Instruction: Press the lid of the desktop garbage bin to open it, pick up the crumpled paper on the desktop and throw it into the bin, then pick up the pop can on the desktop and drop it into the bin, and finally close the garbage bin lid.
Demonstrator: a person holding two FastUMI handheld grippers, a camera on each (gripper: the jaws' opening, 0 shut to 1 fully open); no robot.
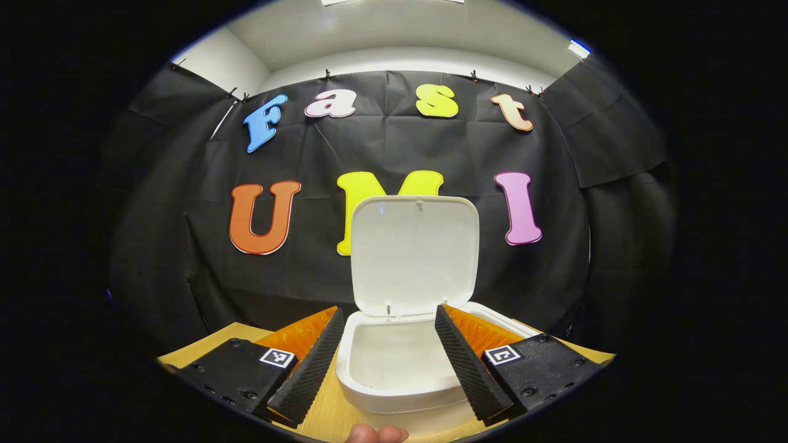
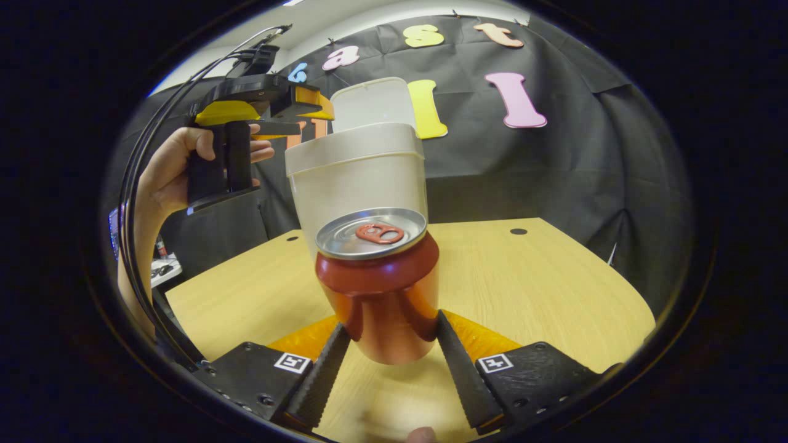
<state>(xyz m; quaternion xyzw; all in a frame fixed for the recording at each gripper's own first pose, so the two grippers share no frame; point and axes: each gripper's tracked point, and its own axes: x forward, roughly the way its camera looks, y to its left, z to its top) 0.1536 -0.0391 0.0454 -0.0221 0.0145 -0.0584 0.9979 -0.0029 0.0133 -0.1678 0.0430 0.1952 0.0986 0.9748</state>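
Observation:
In the right gripper view, the red pop can (image 2: 381,289) with its silver top stands upright between my right gripper's (image 2: 391,323) fingers, which press on both its sides. It hangs slightly above the wooden table (image 2: 542,289), just in front of the white bin (image 2: 357,178). The bin's lid (image 2: 375,101) stands open and upright. My left gripper (image 2: 308,104), held by a hand (image 2: 166,172), hovers at the bin's upper left. In the left gripper view, my left gripper (image 1: 389,309) is open just above the bin's rim (image 1: 394,394), facing the raised lid (image 1: 415,252). The bin's inside looks plain white.
The black cloth wall rises close behind the bin. Bare tabletop lies right of the can, with a small dark hole (image 2: 518,231) near the far edge. The table's left edge drops off beside the person's forearm (image 2: 132,258).

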